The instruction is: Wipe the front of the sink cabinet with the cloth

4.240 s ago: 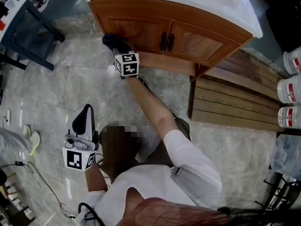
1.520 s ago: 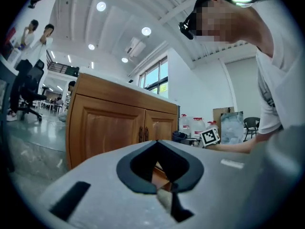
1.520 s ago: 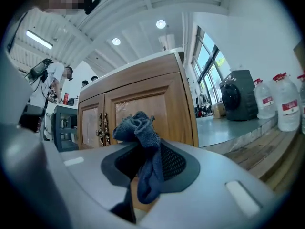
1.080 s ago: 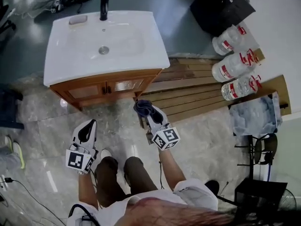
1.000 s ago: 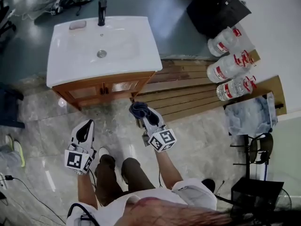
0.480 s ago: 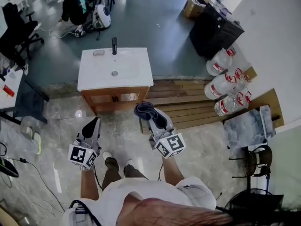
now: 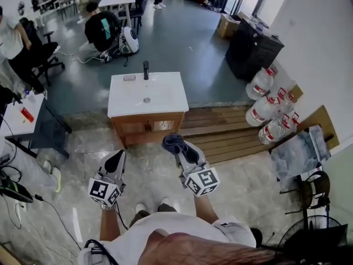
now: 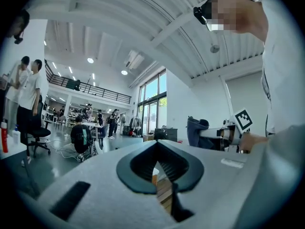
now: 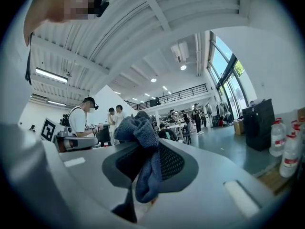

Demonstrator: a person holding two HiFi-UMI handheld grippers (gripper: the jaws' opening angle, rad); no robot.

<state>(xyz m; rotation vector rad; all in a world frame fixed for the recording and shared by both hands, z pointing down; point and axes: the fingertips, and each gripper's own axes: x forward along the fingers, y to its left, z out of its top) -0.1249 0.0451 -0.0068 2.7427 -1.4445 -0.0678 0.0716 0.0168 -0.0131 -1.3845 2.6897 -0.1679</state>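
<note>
The sink cabinet (image 7: 146,127), brown wood under a white basin top (image 7: 148,93), stands on the floor ahead of me, its front facing me. My right gripper (image 7: 177,147) hovers in the air short of its right corner, shut on a bunched blue-grey cloth (image 7: 173,142); nothing touches the cabinet. In the right gripper view the cloth (image 9: 143,151) hangs pinched between the dark pads. My left gripper (image 7: 118,159) is held low at the left, jaws together and holding nothing. In the left gripper view the left gripper (image 8: 157,149) looks out level, with the cloth (image 8: 198,130) off to its right.
Wooden decking (image 7: 226,131) lies right of the cabinet, with large water jugs (image 7: 265,112) and a black cabinet (image 7: 251,48) beyond. A table (image 7: 25,112) stands at the left, cables (image 7: 52,203) trail on the floor, and people and chairs (image 7: 105,29) are at the back.
The cloth was pressed on the cabinet's left door; now the person stands farther back and higher. Both grippers are held in the air, the cabinet smaller and farther off.
</note>
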